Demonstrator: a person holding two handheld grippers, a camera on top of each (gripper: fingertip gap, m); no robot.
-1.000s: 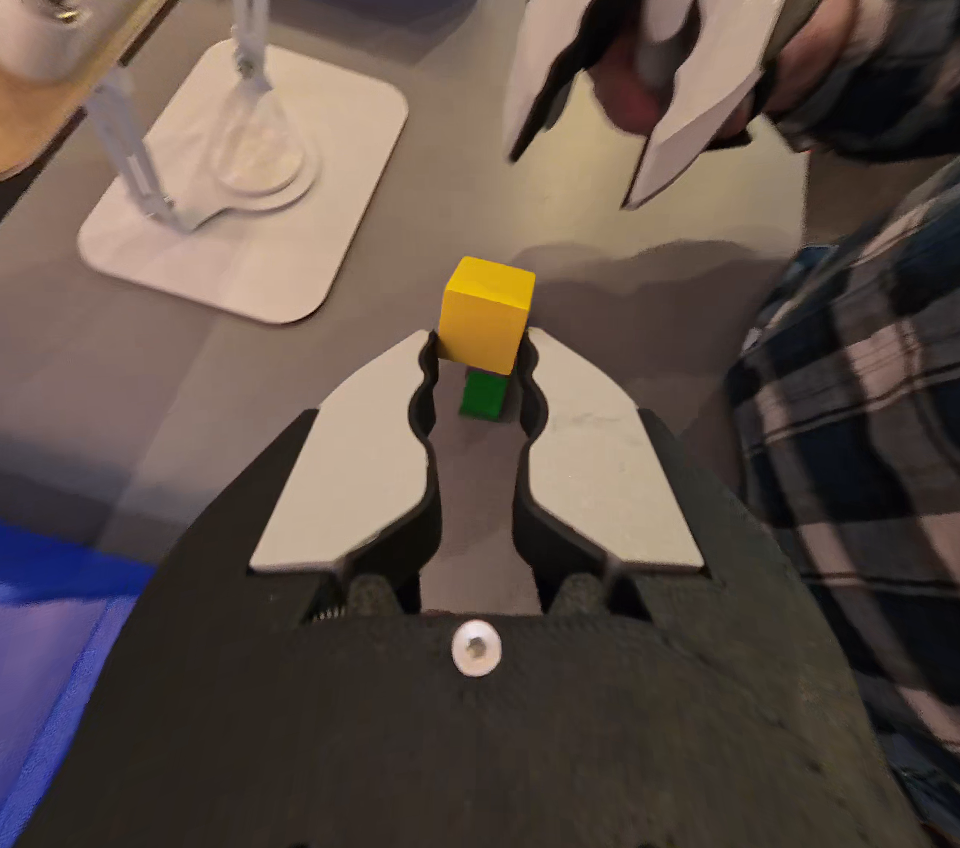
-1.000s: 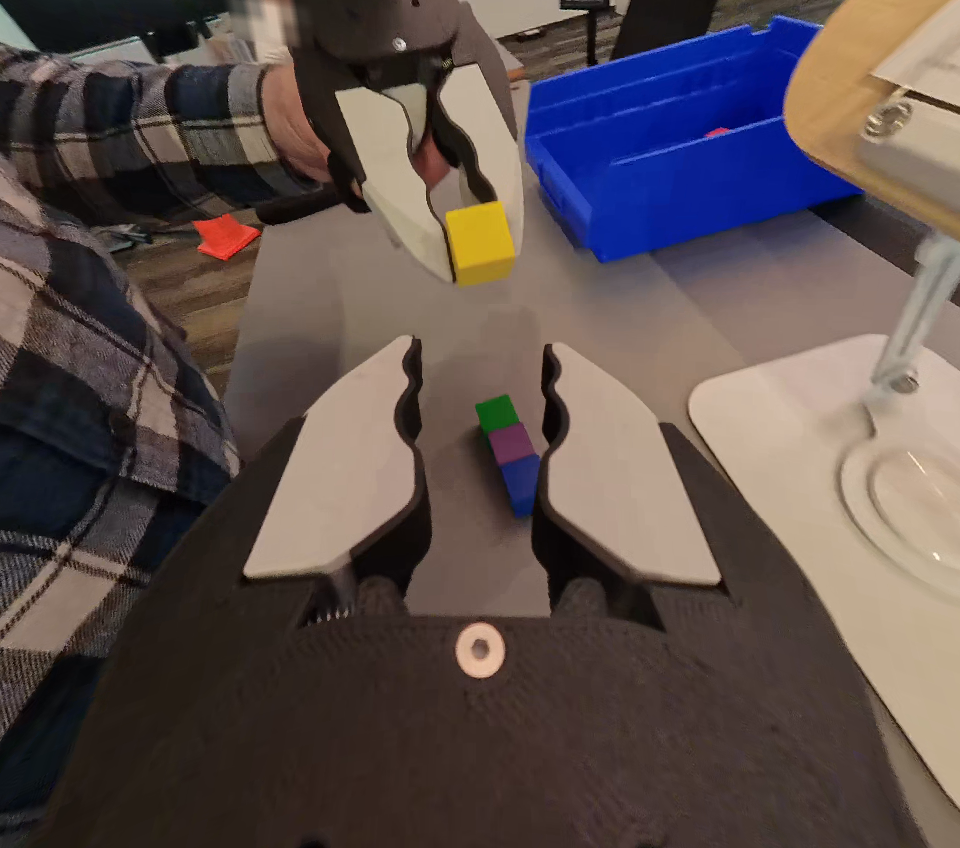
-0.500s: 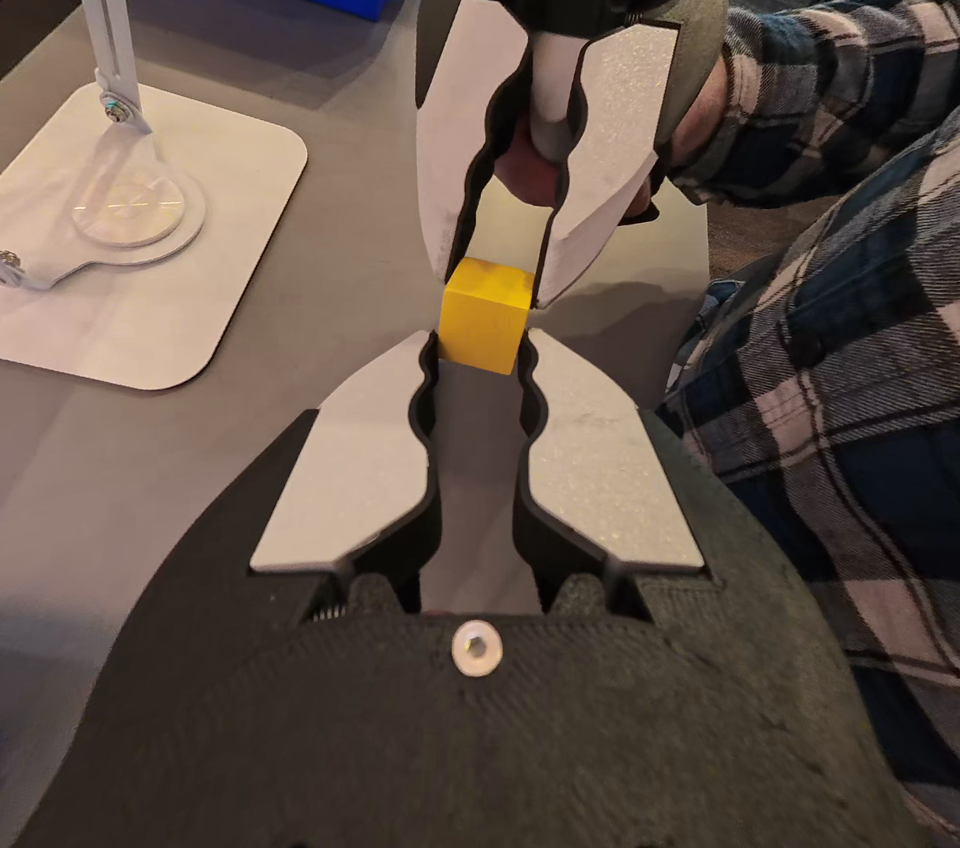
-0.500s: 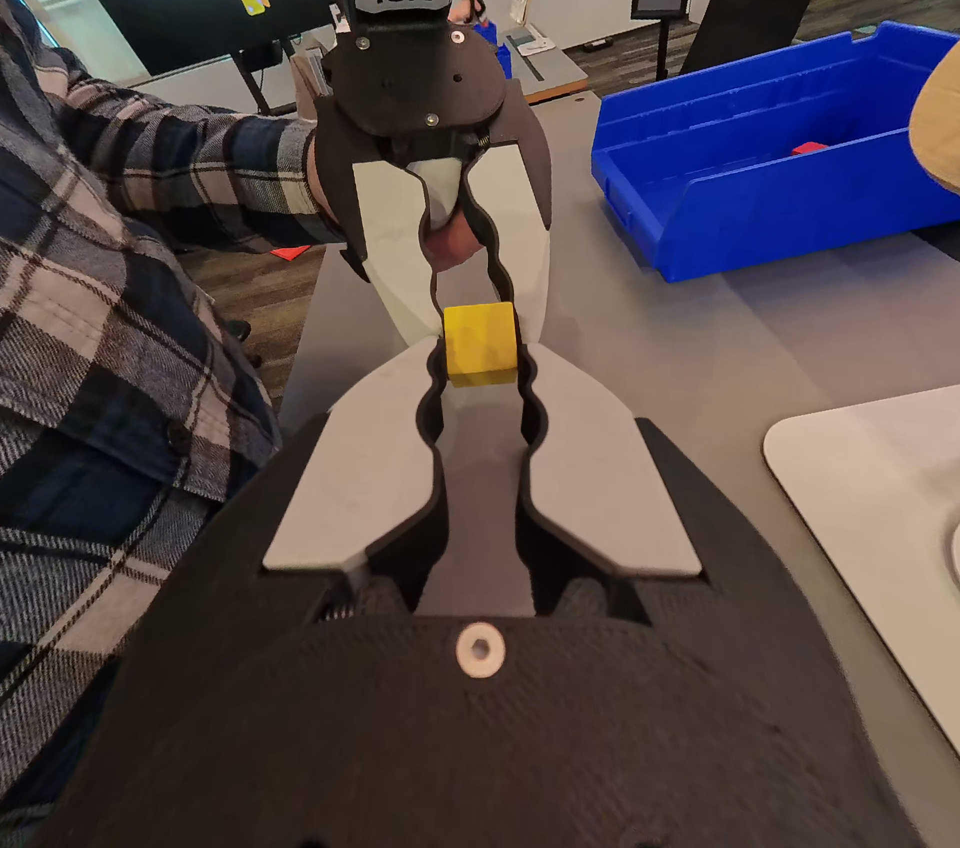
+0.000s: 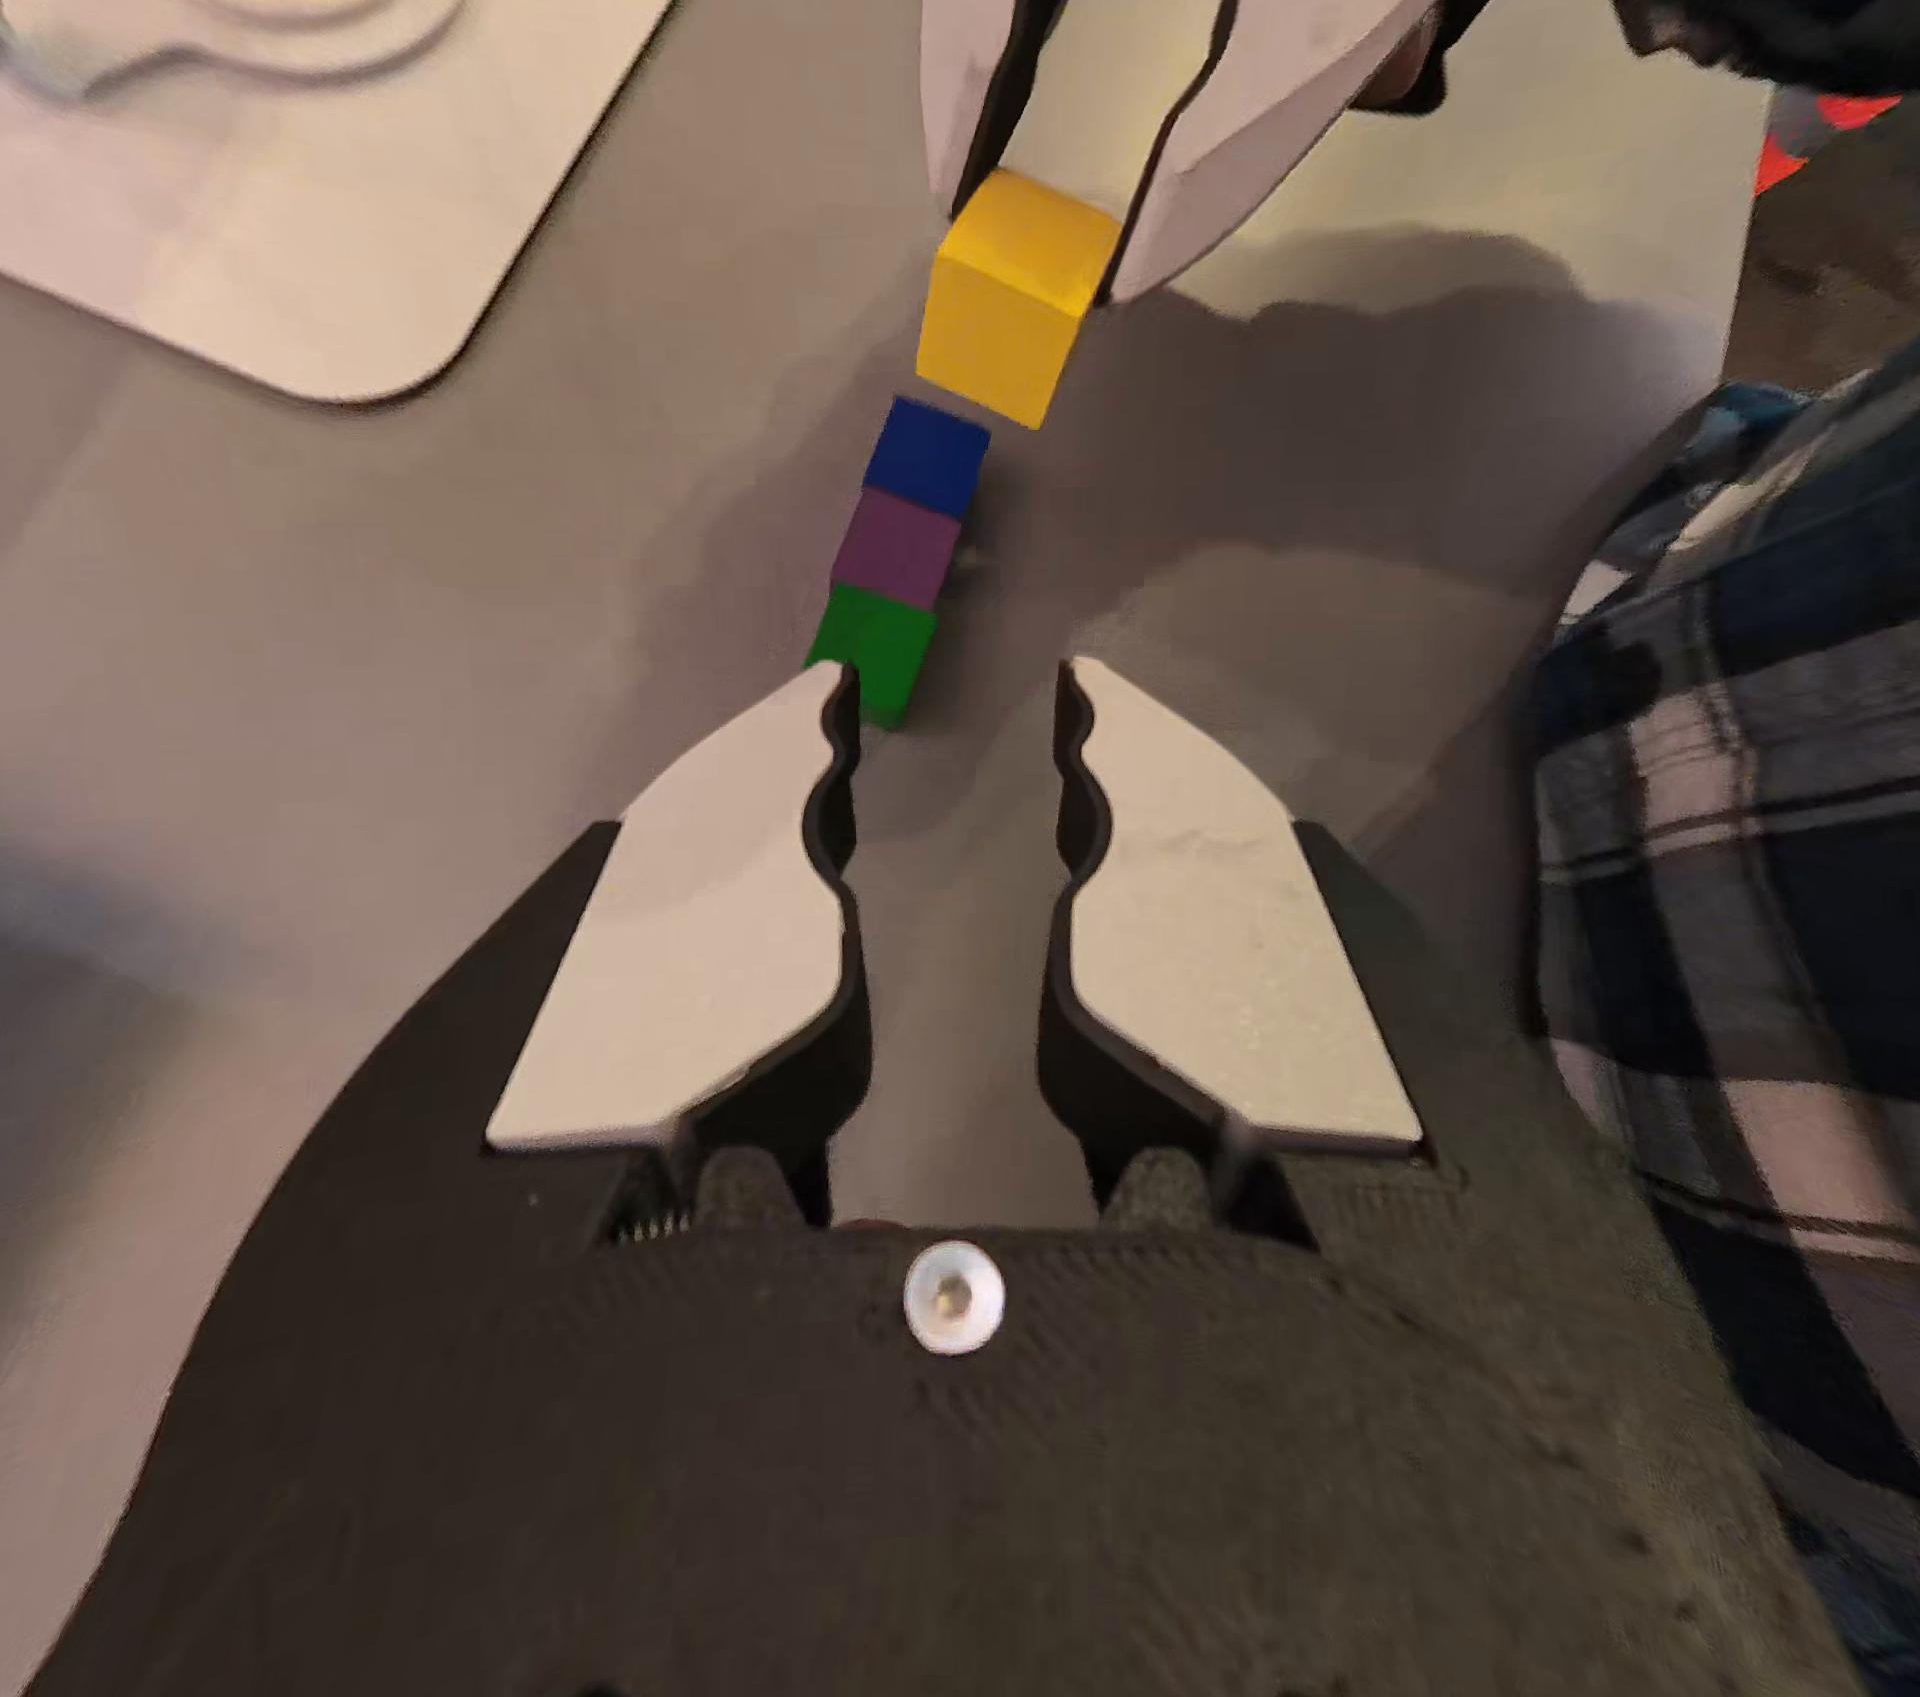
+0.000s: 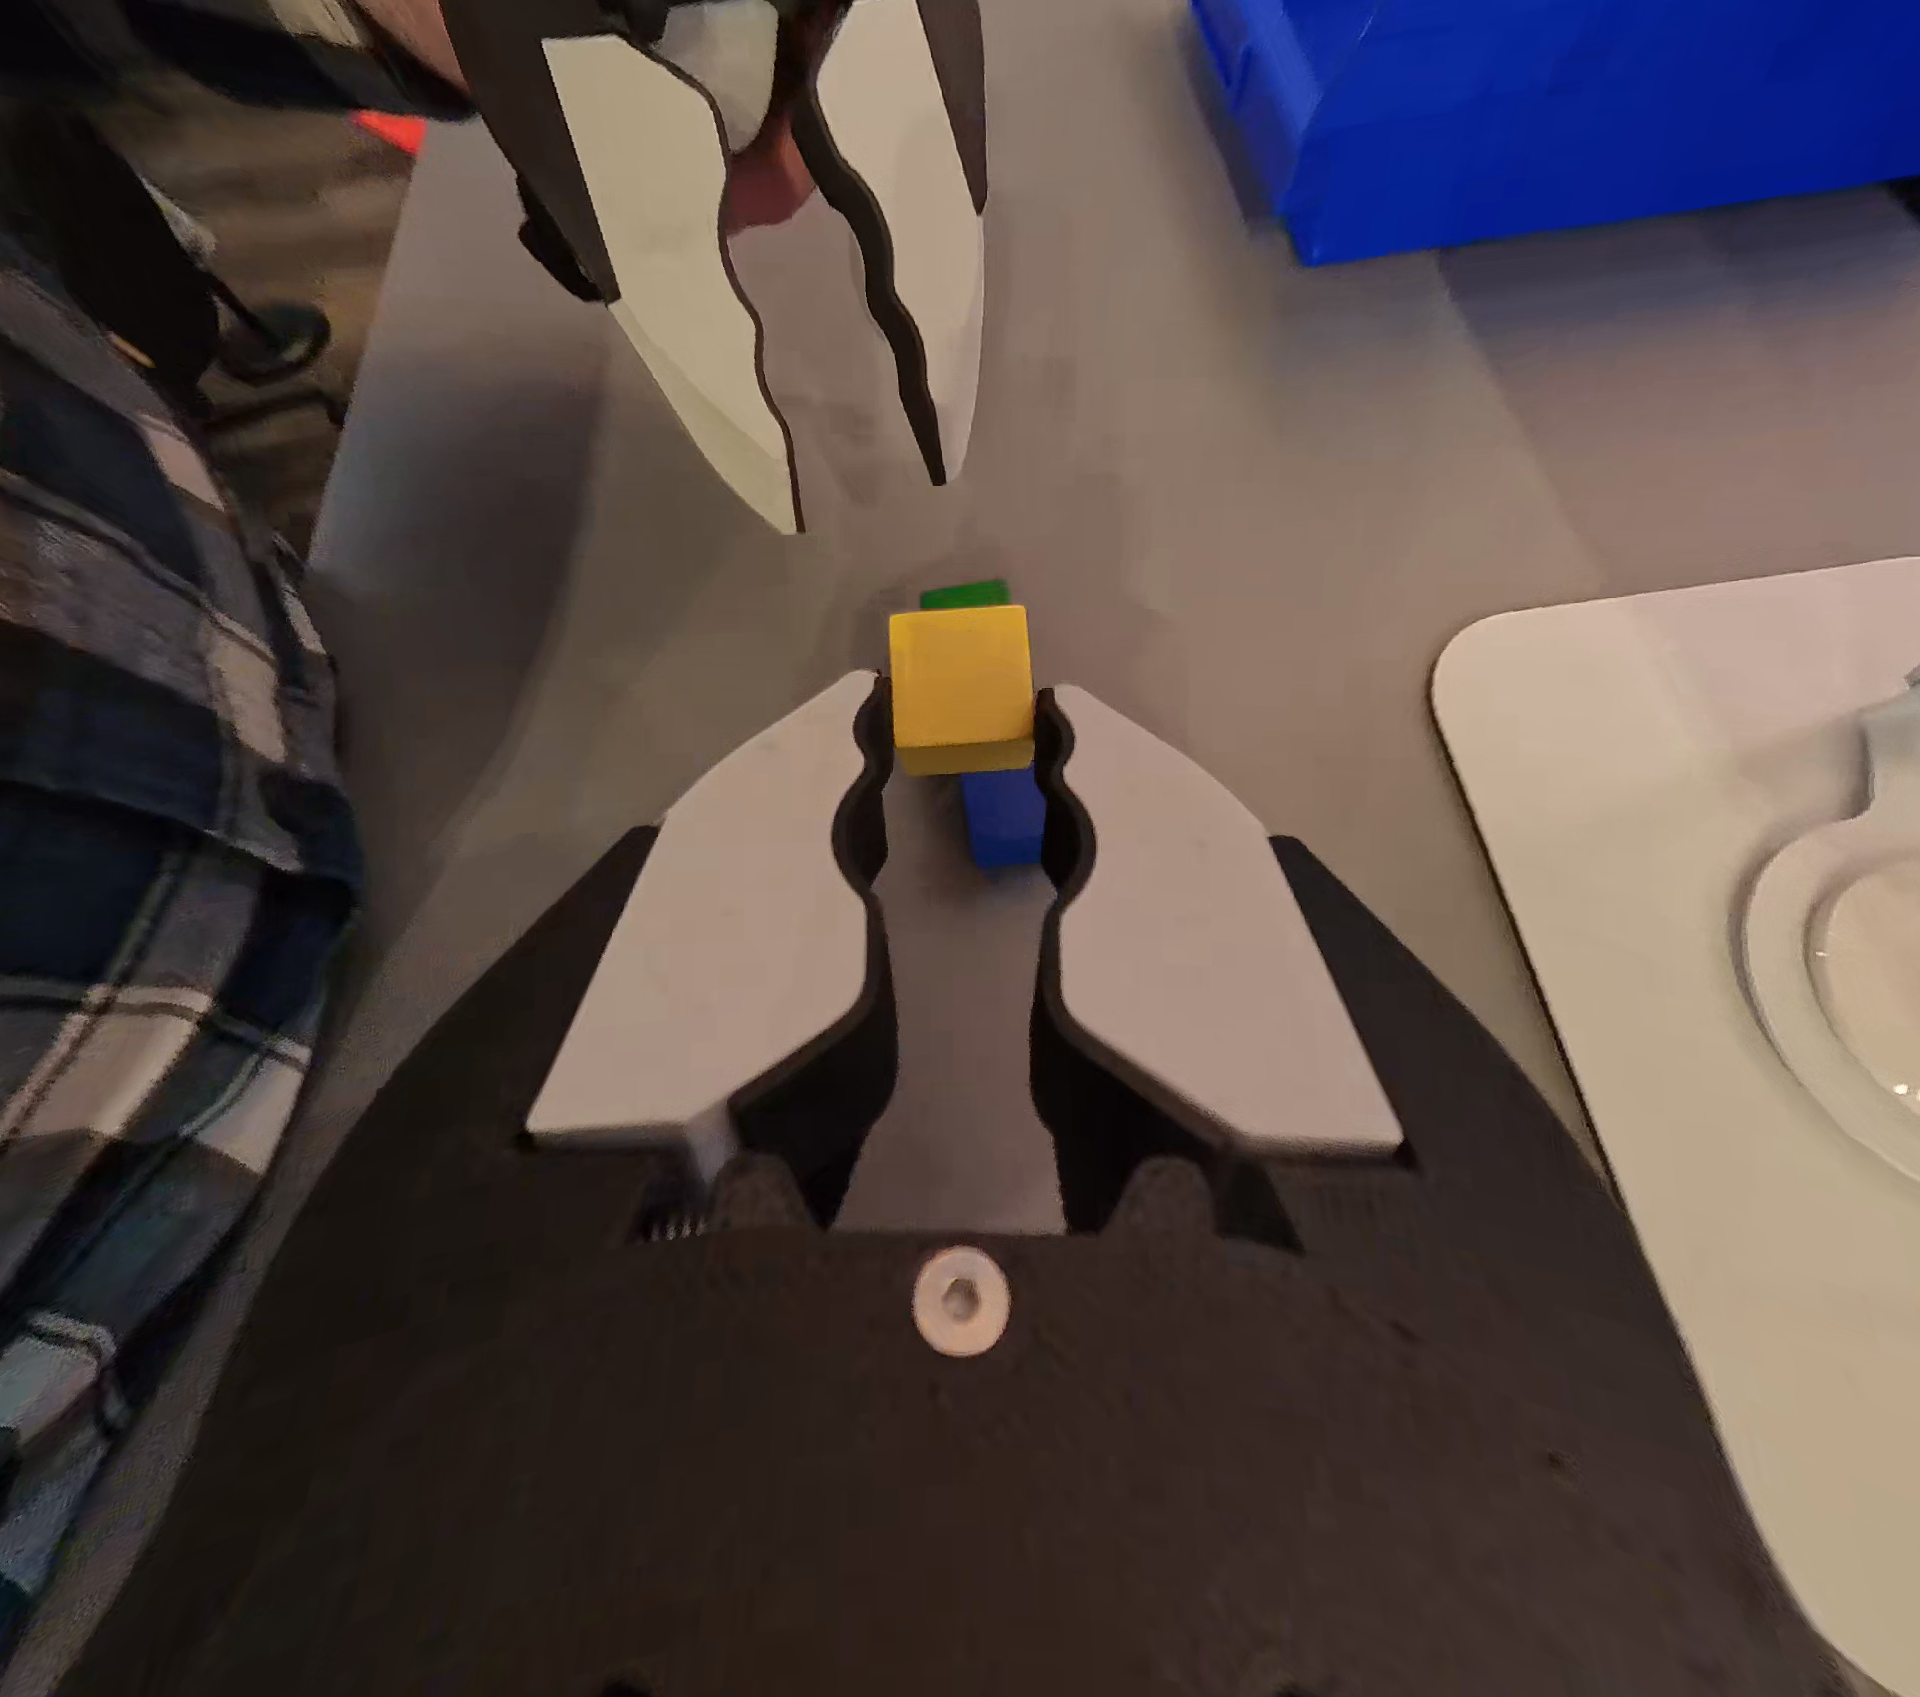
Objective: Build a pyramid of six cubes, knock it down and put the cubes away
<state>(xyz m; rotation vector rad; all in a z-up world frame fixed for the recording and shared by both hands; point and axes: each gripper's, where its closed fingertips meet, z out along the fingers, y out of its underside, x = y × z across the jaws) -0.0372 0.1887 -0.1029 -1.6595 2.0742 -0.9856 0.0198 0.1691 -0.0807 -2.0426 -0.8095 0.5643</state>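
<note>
My right gripper [image 6: 958, 697] is shut on a yellow cube [image 6: 961, 681], both pads pressed on its sides, and holds it above a row of cubes on the grey table. The left wrist view shows the same cube [image 5: 1013, 297] between the right gripper's fingertips. The row is blue [image 5: 925, 452], purple [image 5: 899, 546] and green [image 5: 873, 645], touching one another. In the right wrist view only the green [image 6: 966, 595] and blue [image 6: 1003, 821] cubes show. My left gripper [image 5: 956, 681] is open and empty, just short of the green cube; it also shows in the right wrist view [image 6: 862, 494].
A blue bin [image 6: 1558, 37] stands at the back right of the table. A white base plate [image 6: 1662, 816] with a clear stand lies to the right; it also shows in the left wrist view [image 5: 312, 141]. A person's plaid sleeve [image 5: 1714, 816] is beside the cubes. From either gripper's tips it is about 20 cm to the white base plate [image 6: 1662, 816]. My left wrist view [image 5: 346, 157] looks at it from another angle.
My right gripper shut on the yellow cube that my left gripper held. The left gripper opened, let it go and drew back. The right gripper now holds it over the row.
</note>
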